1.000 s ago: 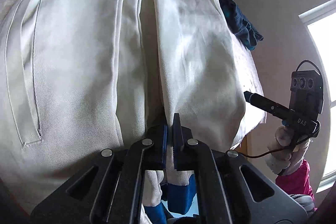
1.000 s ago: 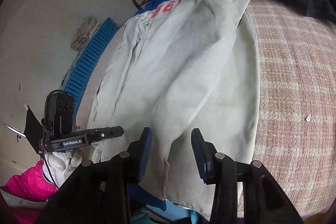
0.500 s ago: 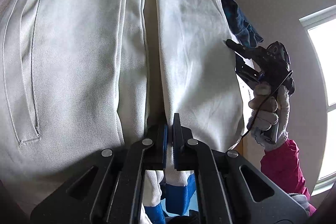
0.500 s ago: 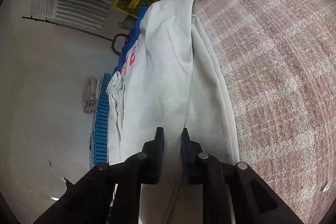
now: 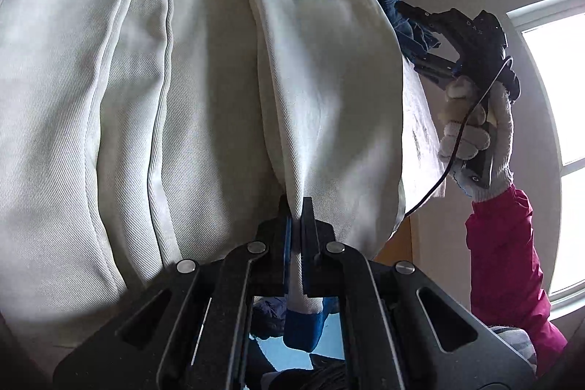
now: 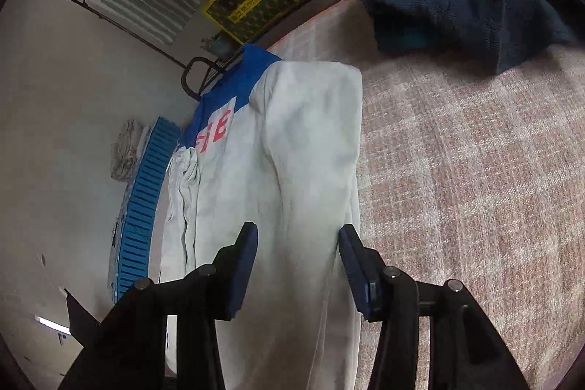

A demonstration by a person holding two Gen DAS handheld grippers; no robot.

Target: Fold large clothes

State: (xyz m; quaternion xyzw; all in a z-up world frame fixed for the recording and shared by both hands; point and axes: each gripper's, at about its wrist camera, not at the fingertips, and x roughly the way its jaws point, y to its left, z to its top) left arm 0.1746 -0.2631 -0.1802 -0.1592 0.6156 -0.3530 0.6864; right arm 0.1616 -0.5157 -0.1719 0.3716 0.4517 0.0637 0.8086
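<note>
Left gripper is pinching the white jacket's sleeve; right gripper, jaws just reopening, is hovering spread over it.

- Red block letters stand on a white panel of the white garment, just below its blue collar part; folds hide part of them, and what shows reads roughly as "HE" or "3E". I cannot tell which.
- A yellow-framed poster on the wall carries a yellow strip with small dark print, too small to read.
- The black body of the right gripper, seen from the left wrist, bears small pale letters, too blurred to make out.
</note>
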